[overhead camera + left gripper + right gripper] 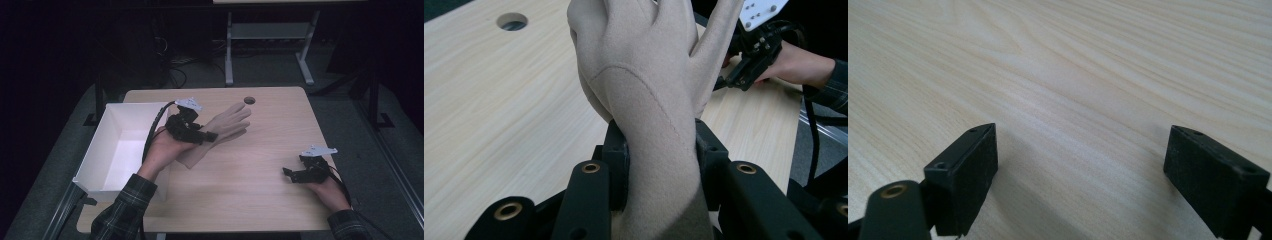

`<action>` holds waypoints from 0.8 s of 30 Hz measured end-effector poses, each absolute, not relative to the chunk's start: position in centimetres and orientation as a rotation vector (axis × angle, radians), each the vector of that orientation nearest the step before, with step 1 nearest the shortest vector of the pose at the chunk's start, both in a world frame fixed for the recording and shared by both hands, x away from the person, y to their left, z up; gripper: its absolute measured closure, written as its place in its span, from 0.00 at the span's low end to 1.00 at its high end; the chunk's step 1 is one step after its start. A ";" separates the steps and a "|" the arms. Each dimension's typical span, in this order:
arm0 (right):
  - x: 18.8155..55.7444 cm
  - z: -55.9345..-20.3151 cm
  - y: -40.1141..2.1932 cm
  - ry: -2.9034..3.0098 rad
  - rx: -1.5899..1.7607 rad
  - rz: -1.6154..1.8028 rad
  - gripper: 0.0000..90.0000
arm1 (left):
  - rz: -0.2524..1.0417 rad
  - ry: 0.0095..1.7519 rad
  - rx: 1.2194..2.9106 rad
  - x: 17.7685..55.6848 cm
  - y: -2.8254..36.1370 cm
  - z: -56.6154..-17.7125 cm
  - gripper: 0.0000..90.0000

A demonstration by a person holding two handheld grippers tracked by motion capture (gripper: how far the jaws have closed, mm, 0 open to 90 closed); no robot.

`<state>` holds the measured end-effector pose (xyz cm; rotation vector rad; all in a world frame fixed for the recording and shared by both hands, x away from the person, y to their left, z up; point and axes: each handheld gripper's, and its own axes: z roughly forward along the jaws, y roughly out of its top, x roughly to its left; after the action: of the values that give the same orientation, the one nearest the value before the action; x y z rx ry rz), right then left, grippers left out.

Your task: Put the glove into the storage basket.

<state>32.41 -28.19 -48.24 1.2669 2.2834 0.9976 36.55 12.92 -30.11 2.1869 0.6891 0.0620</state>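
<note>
Tongs first: the left tongs (659, 150) are clamped on a beige glove (644, 75) around its wrist part, jaws pressed into the fabric from both sides. From the high view the glove (225, 125) looks lifted or dragged over the middle of the bench (260, 170), fingers pointing away from the person, cuff end trailing down near the left hand (162, 147). The right tongs (292, 174) sit spread wide with nothing between them, low over bare wood on the right side, well apart from the glove. Just left of the glove is a white box (92, 160), looks like nothing in it yet. My guess: pickup is done, and moving the glove over and dropping it into the box is what's left.
</note>
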 end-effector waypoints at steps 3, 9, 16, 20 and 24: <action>32.4 -48.2 -28.2 2.283 1.267 0.998 0.15 | 0.076 0.703 2.173 36.6 13.8 -29.7 0.74; 32.4 -48.2 -28.2 2.284 1.268 0.997 0.15 | 0.099 0.737 2.142 36.5 15.9 -28.9 0.74; 32.4 -48.2 -28.2 2.282 1.268 0.998 0.15 | 0.127 0.774 2.105 36.4 18.3 -28.2 0.74; 32.4 -48.2 -28.2 2.282 1.268 0.998 0.15 | 0.145 0.796 2.089 36.3 19.5 -27.8 0.74; 32.4 -48.2 -28.2 2.282 1.268 0.998 0.15 | 0.169 0.824 2.079 36.2 20.9 -27.5 0.74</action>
<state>32.41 -28.19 -48.24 1.2679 2.2822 0.9979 36.20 20.92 -27.55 2.0788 0.8241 0.1694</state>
